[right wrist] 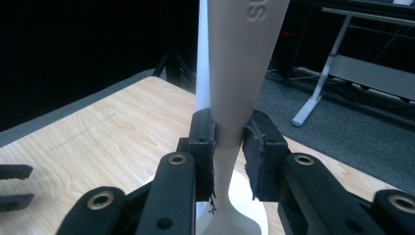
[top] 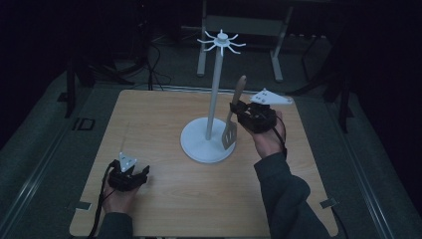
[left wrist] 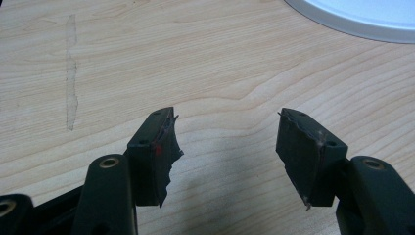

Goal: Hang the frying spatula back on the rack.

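A slotted spatula is held upright by the right gripper, just beside the pole of a white utensil stand that rises from a round base near the middle of the wooden table. In the right gripper view the pale handle is seen clamped between the two black pads, the jaws closed to a narrow gap on its slim neck, with the handle widening above them. The slotted blade hangs below, over the edge of the base; whether it touches the base cannot be told. The ring of hooks at the top of the stand is well above the handle's end.

The left gripper rests low over the near left part of the table, well apart from the stand, its jaws spread wide with nothing between them, as its own view shows.

The spatula is judged light and stiff, its smooth handle somewhat slippery; a grip on the narrow neck is likely to let it pivot, so a firm hold close below the widening is thought best, leaving the handle's top free for a hook
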The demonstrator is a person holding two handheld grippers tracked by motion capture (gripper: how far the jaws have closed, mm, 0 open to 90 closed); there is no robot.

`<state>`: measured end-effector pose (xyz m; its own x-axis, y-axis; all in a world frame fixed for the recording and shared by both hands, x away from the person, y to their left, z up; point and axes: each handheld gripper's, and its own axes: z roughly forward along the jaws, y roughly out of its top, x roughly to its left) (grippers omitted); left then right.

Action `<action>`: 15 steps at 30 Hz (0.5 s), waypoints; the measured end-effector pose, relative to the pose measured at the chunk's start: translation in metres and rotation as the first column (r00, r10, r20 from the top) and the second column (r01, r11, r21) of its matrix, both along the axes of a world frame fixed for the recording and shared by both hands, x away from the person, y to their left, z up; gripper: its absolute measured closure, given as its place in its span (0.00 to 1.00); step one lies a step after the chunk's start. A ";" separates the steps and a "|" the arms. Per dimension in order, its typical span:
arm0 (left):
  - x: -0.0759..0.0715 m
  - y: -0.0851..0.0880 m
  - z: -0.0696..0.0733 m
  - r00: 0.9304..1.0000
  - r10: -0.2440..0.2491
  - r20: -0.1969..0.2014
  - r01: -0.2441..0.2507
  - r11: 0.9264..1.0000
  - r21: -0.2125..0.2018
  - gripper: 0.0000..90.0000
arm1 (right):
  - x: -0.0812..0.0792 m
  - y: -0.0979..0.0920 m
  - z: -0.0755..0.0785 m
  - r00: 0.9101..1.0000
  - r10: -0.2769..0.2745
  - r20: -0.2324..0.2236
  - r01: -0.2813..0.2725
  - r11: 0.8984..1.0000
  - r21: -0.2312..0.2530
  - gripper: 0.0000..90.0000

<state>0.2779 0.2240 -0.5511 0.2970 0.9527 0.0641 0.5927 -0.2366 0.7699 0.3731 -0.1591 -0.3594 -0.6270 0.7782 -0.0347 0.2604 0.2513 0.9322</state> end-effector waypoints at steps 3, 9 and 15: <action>0.000 0.000 0.000 1.000 0.000 0.001 0.000 1.000 0.000 0.45 | 0.001 0.001 0.004 1.000 -0.001 0.004 0.001 1.000 0.000 0.83; 0.000 0.000 0.000 1.000 0.001 0.001 -0.001 1.000 0.000 0.45 | 0.004 0.002 0.010 1.000 0.001 0.004 -0.001 1.000 -0.001 0.83; 0.000 0.000 0.000 1.000 0.000 0.000 0.000 1.000 0.000 0.45 | 0.007 0.004 0.017 1.000 0.000 0.005 0.000 1.000 0.001 0.83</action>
